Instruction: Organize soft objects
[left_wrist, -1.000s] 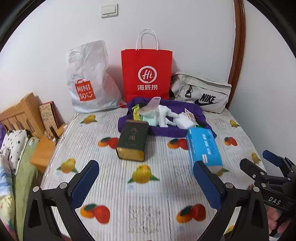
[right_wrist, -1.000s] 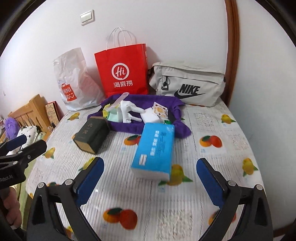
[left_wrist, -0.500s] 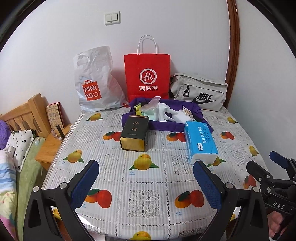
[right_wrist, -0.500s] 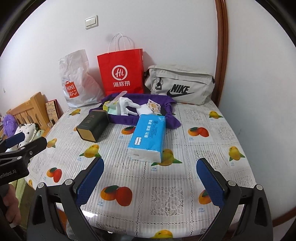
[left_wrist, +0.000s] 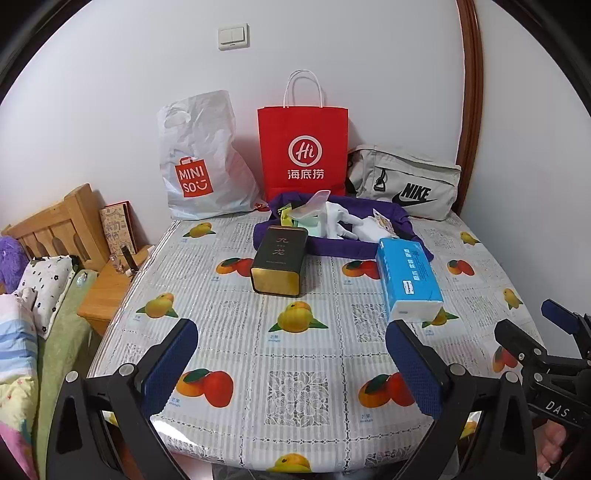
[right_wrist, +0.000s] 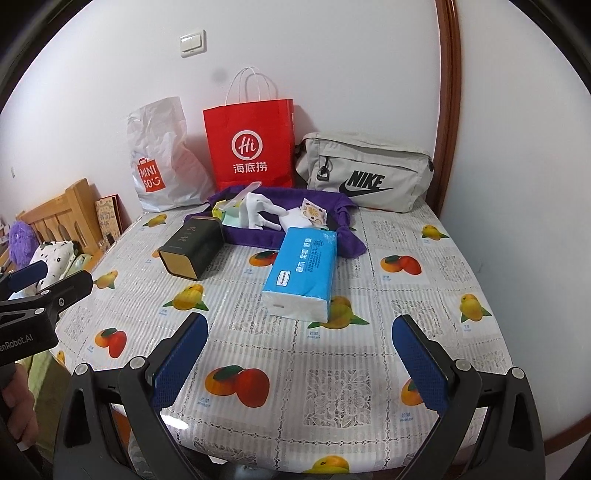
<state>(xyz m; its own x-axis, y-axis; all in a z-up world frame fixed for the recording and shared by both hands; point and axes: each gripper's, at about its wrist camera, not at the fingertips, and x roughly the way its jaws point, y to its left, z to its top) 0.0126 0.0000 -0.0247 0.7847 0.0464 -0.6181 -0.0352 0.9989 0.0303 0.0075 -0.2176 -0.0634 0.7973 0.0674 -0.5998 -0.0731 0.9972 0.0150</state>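
A blue tissue pack (left_wrist: 408, 280) (right_wrist: 303, 271) lies flat on the fruit-print tablecloth (left_wrist: 295, 354) (right_wrist: 332, 369). Behind it a purple cloth tray (left_wrist: 336, 247) (right_wrist: 258, 236) holds white socks (left_wrist: 338, 221) (right_wrist: 262, 214), a mint packet and small sachets. A dark green tin (left_wrist: 279, 254) (right_wrist: 192, 251) lies on its side against the tray. My left gripper (left_wrist: 291, 369) is open above the table's near edge, well short of everything. My right gripper (right_wrist: 299, 363) is open too, facing the tissue pack from a distance.
Against the wall stand a white Miniso bag (left_wrist: 199, 158) (right_wrist: 162, 155), a red paper bag (left_wrist: 304, 151) (right_wrist: 251, 144) and a grey Nike pouch (left_wrist: 406, 184) (right_wrist: 365, 171). A wooden headboard, nightstand and bedding (left_wrist: 33, 280) lie left of the table.
Both grippers have drawn back from the table and risen; the objects look smaller and the near table edge now shows. Nothing on the table moved.
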